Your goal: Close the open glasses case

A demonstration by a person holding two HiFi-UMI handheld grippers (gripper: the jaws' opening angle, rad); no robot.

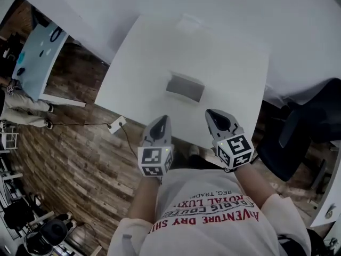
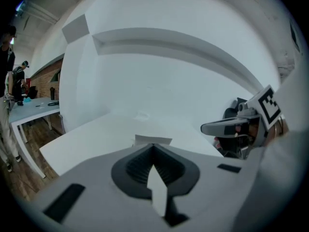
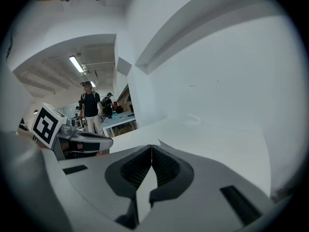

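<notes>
A grey rectangular glasses case (image 1: 184, 87) lies in the middle of the white table (image 1: 138, 63). In the left gripper view only its pale top edge (image 2: 152, 139) shows past the jaw tips, and I cannot tell how its lid stands. My left gripper (image 1: 162, 119) hovers at the table's near edge, short of the case and to its left, shut with nothing held. My right gripper (image 1: 210, 112) hangs beside it to the right, also shut and empty. Each gripper view shows its own jaws pressed together (image 2: 153, 145) (image 3: 152, 146) and the other gripper alongside.
A small clear object (image 1: 189, 21) rests at the table's far end. A dark chair (image 1: 298, 137) stands to the right of the table. On the left are a light blue table (image 1: 37, 57), a person (image 1: 21, 111), and a cable with a socket (image 1: 116, 124) on the wood floor.
</notes>
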